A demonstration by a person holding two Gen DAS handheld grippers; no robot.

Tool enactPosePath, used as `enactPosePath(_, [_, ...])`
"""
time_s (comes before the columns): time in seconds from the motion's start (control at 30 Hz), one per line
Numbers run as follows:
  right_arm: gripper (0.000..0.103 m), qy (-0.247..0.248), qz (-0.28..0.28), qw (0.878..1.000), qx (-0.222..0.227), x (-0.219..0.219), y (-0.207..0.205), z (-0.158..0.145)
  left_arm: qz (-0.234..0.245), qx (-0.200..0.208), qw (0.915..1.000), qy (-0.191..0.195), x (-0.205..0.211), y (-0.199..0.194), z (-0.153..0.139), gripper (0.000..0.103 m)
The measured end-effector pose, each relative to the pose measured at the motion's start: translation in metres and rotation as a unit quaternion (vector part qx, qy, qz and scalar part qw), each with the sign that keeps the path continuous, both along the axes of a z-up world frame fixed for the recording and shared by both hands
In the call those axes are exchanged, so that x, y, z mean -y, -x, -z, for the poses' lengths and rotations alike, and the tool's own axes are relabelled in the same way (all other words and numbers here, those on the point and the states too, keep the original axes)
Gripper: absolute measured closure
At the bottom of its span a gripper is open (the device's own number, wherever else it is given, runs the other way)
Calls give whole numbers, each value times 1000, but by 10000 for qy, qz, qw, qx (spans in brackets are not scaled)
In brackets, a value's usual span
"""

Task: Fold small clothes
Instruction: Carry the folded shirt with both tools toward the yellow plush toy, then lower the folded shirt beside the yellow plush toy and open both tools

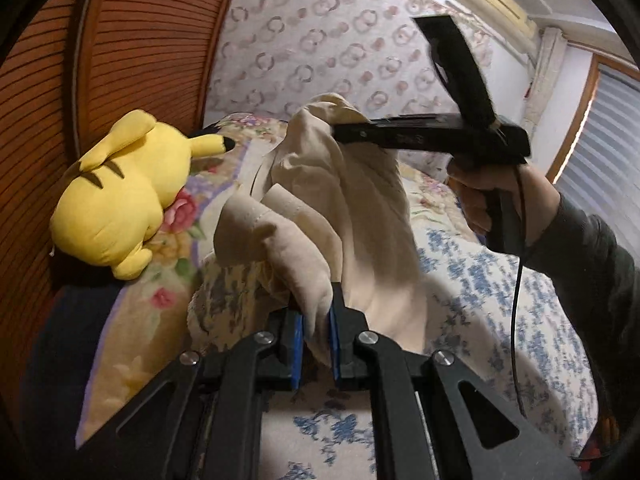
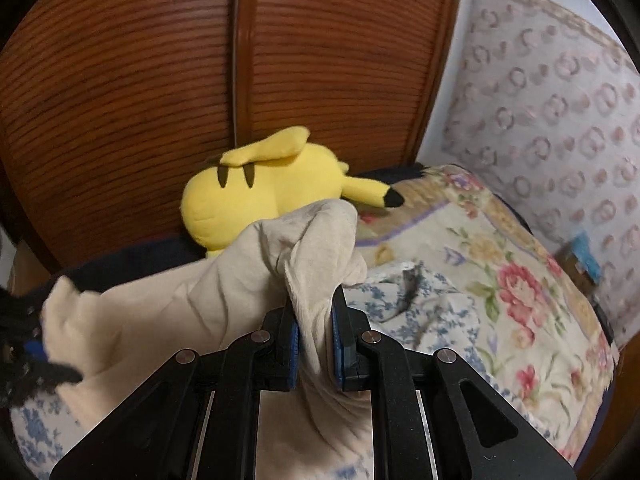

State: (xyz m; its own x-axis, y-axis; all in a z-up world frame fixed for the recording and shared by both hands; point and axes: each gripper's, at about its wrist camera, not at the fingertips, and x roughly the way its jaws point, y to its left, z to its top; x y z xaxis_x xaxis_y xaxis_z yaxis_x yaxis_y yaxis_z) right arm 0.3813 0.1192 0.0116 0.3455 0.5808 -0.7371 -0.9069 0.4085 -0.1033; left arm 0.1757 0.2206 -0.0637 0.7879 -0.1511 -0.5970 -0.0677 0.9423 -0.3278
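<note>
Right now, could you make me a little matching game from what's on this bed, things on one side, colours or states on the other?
Things:
1. plush toy
2. garment
3. bedsheet
4. left gripper

States:
A. white with blue flowers
B. yellow, lying by the wooden doors
C. shut on cloth
D. beige, held up off the bed

Pairs: 1-B, 2-D, 3-A, 4-C

No text, label, brand, number or sign can be read in either view — nothing legible shows anywhere in them.
</note>
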Motion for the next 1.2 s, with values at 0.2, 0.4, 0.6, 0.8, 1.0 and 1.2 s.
enactPosePath(0.2, [81,64,341,9987,-376,-19,-19,29,-342,-192,9987,315,-17,-3,16,93])
enactPosePath(0.4, [55,-468,749,9958,-248,1,-17,13,-445,-19,9990,84,-13,10,2,79])
enactPosePath(0.6, [50,-418,790,9952,-393,27,-10,24,-616,218,9971,-389,-7,14,-13,48])
enactPosePath(0.8, [50,-204,1300,9897,-566,42,-32,55,-582,116,9953,-766,2,-2,-9,44])
enactPosePath(1.0, [46,-294,1404,9863,-815,47,-40,73,-555,-12,9936,-988,13,-9,-5,44])
enactPosePath(1.2, [46,-438,1482,9856,-691,59,-29,59,-447,29,9917,-1205,29,-6,-16,44])
